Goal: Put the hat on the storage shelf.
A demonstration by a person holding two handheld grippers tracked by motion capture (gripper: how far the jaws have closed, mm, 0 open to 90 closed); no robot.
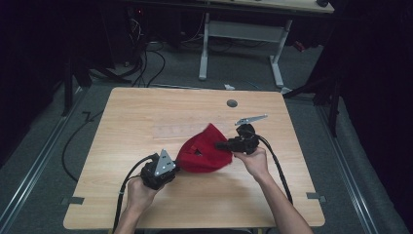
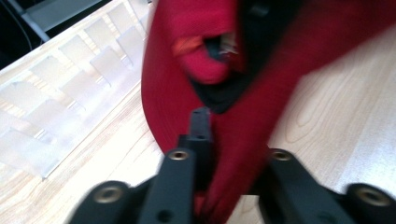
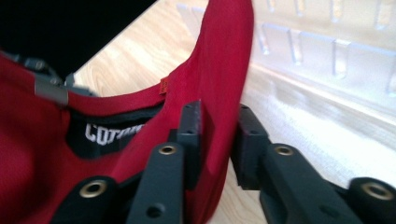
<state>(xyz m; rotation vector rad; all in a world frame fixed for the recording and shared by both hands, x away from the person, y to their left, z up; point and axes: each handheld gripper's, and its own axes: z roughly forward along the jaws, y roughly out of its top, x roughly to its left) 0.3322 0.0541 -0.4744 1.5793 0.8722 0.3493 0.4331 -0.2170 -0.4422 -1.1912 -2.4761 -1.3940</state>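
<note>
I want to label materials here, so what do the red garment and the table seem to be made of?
Red garment: soft matte woven or knit fabric, probably cotton; it drapes and folds, and its neck label seems to read "cotton", partly hidden.
Table: pale wood or wood-look laminate, smooth with printed-looking grain; which one is unclear.

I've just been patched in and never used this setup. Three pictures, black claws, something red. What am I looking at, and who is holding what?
No robot here: a person stands at a wooden table with a hand-held gripper in each hand. The wide picture is a fixed camera above, looking down; the forearms enter from the bottom. The left hand-held gripper is at the left, the right hand-held gripper at the right. The other two pictures come from cameras riding on each tool, looking along its black jaws.

Between them is a red garment with a black neck label. Each tool has a fold of it between its jaws: the left at one edge, the right at the neckline. A clear plastic rack lies on the table beyond.
</note>
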